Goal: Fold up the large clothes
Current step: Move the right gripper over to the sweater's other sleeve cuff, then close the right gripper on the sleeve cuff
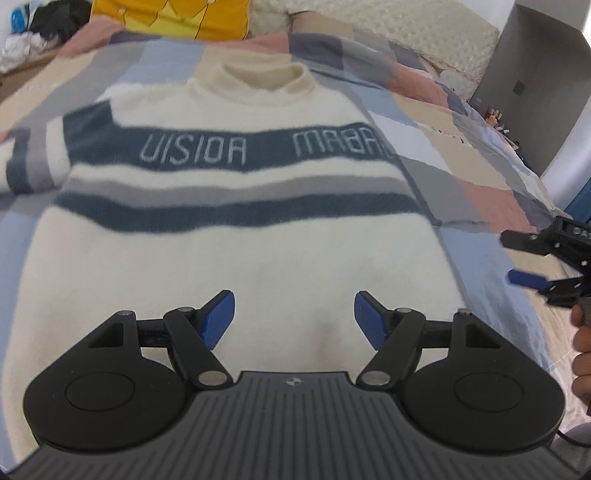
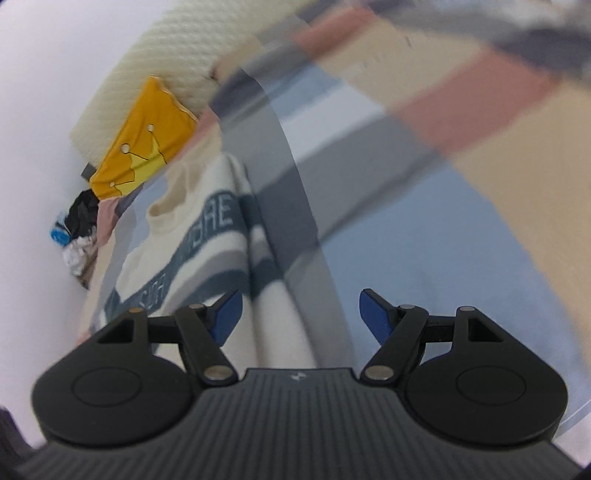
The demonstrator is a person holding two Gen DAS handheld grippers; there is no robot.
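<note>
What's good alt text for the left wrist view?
A cream knit sweater with dark teal and grey stripes lies flat, front up, on a pastel patchwork bedspread, collar pointing away. The left gripper is above its lower body, jaws open and empty. The right gripper enters at the right edge, over the bedspread.

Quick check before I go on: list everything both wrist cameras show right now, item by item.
sweater: one, cream with blue and grey stripes and lettering, flat on the quilt, collar at the far end
quilt: one, patchwork of blue, pink, beige and grey, under the sweater
yellow garment: one, beyond the collar
cream textured blanket: one, at the far edge
dark and white clothes pile: one, far left corner
left gripper: fingers blue, open, over the sweater's lower half
right gripper: fingers blue, open, at the sweater's right edge
hand: one, holding the right gripper
</note>
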